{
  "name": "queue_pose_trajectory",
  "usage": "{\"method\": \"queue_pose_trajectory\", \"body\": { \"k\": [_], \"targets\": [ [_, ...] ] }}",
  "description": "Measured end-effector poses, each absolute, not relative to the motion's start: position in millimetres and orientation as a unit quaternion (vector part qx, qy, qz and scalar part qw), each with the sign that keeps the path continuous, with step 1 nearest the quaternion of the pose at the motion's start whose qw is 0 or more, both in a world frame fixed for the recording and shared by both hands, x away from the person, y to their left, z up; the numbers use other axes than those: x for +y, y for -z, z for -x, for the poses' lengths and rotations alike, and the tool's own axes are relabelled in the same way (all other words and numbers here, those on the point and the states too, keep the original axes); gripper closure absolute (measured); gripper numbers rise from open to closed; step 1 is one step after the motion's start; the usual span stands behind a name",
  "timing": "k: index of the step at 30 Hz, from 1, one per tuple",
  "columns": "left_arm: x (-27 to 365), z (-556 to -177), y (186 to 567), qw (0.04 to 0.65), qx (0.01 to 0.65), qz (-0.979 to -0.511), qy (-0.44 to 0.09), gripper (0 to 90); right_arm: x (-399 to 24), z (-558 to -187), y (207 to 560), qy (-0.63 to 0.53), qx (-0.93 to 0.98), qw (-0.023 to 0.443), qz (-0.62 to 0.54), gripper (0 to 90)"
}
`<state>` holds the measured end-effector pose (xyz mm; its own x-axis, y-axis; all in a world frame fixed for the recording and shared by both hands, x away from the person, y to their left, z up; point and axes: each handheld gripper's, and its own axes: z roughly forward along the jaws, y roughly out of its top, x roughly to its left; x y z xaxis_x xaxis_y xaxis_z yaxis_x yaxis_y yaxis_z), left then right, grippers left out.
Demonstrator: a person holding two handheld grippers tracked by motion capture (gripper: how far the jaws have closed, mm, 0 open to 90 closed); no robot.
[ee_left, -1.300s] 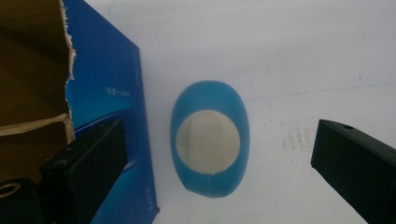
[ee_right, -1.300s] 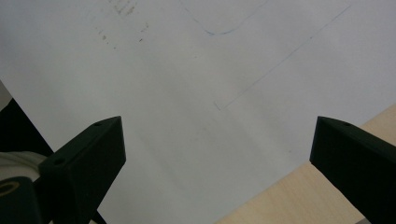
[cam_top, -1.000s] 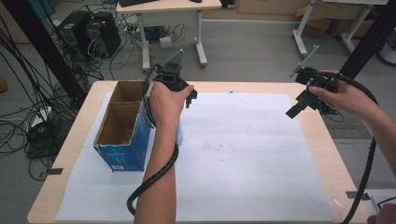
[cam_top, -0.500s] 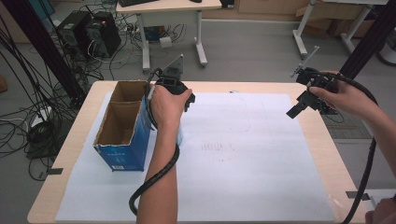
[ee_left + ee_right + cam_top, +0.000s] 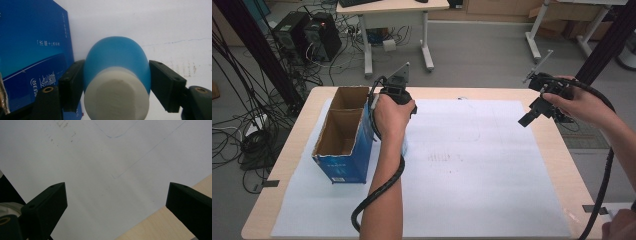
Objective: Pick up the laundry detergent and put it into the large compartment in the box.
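The blue bottle (image 5: 117, 75), lying on the white sheet (image 5: 472, 165) just beside the open box (image 5: 343, 145), is now pinched as the left gripper (image 5: 117, 85) has just been closing; lifting remains, and the right gripper (image 5: 117, 202) hangs wide open, empty.

Black hand-held gripper (image 5: 113, 82), square screwed jaws, grey triangular plate, trailing black cable

Grippers in my hands: two, the left gripper (image 5: 113, 82) and the right gripper (image 5: 116, 205)
Blue bottles with a white cap: one, the bottle (image 5: 117, 62)
Open blue cardboard boxes: one, the box (image 5: 343, 150)
White paper sheets on my table: one, the sheet (image 5: 472, 190)
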<state>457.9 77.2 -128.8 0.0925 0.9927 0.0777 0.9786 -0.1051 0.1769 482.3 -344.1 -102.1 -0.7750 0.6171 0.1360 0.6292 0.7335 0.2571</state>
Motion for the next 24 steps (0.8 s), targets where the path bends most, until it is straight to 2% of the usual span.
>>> {"method": "queue_pose_trajectory", "body": {
  "k": [3,24],
  "targets": [
    [75.4,-457.1,128.6,0.037,0.666,-0.739,-0.095,37.4,-344.2,-482.3,102.0,0.146,-0.931,0.020,0.335,3.5],
    [78.8,-453.6,128.9,0.047,0.663,-0.741,-0.100,38.2,-349.3,-479.5,101.7,0.152,-0.929,0.018,0.337,3.5]
  ]
}}
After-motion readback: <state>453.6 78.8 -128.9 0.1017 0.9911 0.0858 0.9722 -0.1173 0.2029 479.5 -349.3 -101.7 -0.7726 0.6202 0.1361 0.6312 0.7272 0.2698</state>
